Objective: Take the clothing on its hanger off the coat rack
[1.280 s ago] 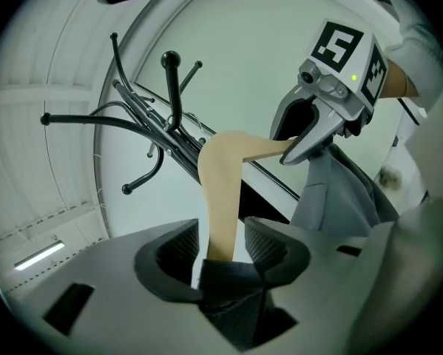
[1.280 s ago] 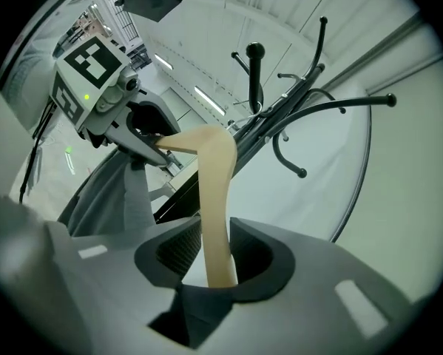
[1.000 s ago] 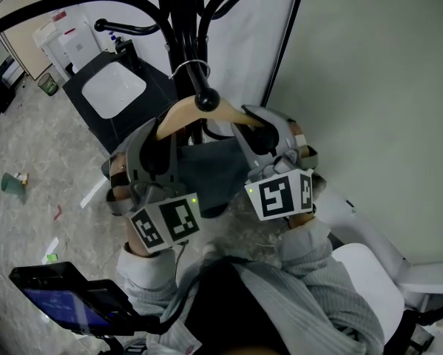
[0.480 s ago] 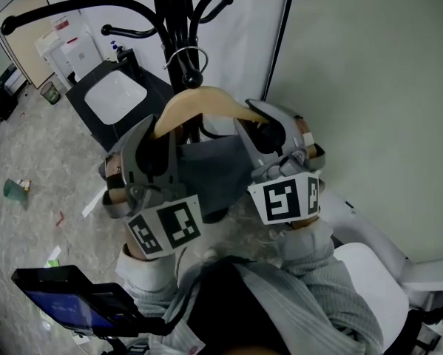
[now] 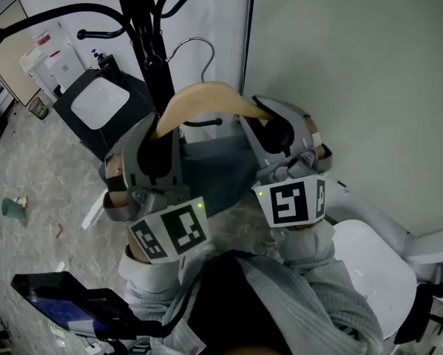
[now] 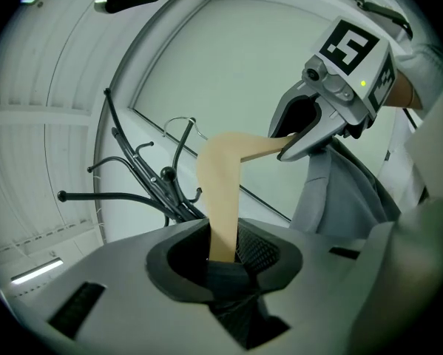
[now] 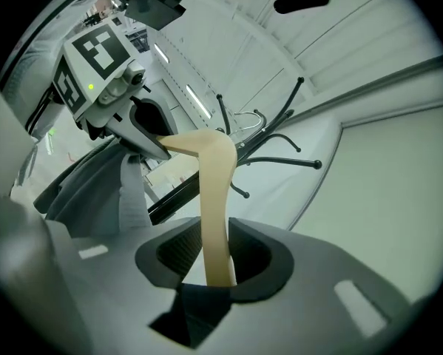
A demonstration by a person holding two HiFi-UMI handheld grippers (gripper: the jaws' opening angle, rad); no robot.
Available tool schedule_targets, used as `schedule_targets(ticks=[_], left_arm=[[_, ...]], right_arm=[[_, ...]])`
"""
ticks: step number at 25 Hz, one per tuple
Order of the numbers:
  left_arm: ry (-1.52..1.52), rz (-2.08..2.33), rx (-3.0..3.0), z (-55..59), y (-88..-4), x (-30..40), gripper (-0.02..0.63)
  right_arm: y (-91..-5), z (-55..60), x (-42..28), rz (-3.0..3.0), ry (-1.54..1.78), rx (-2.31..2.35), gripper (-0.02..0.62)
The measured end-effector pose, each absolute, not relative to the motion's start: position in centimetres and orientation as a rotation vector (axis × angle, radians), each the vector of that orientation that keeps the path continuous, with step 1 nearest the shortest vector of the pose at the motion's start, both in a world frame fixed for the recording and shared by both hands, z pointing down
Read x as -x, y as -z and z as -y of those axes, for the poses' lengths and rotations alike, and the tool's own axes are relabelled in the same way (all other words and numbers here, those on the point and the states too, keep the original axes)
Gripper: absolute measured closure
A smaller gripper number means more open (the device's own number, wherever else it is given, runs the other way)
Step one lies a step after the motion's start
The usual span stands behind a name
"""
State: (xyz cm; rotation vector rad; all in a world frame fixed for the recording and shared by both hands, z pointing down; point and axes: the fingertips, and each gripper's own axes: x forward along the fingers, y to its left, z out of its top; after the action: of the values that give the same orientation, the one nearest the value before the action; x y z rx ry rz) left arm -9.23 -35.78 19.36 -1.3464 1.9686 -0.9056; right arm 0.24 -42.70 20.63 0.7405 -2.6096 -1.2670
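Note:
A pale wooden hanger with a grey garment draped below it is held between both grippers. My left gripper is shut on the hanger's left shoulder. My right gripper is shut on its right shoulder. The wire hook hangs free in the air, just right of the black coat rack pole and touching no peg. In the left gripper view the right gripper pinches the far end, with the garment under it. The right gripper view shows the left gripper and the rack beyond.
A pale wall stands close on the right. A black stand with a white tray sits behind the rack at left. A white chair is at lower right, and a dark screen device at lower left.
The hook was looped over a knobbed rack peg; it has come off and now sits clear to the right of the pole. Both grippers kept their hold on the hanger.

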Motion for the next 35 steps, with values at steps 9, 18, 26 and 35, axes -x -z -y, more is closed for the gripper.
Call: schedule_targets(ticks=[9,18,26,35], left_arm=[[0.876,-1.846,1.541,38.1,-22.6,3.5,0.503],[0.853,-1.756,1.638,40.6,-23.7,0.0,0.503],[0.849,-1.720,1.641,40.5,-22.8,-2.9,0.503],[0.863,-1.722,1.620,41.1,-23.0,-0.9,0.503]], right_arm=[[-23.5,43.4,-7.0,2.473,1.181,-0.889,0.486],[-24.4,44.9,-10.9,2.381,1.137,-0.983,0.488],[-23.8,44.7,-13.7,2.368,1.129,-0.997,0.489],[-24.3,45.4,-11.7,2.384,1.121,-0.984,0.489]])
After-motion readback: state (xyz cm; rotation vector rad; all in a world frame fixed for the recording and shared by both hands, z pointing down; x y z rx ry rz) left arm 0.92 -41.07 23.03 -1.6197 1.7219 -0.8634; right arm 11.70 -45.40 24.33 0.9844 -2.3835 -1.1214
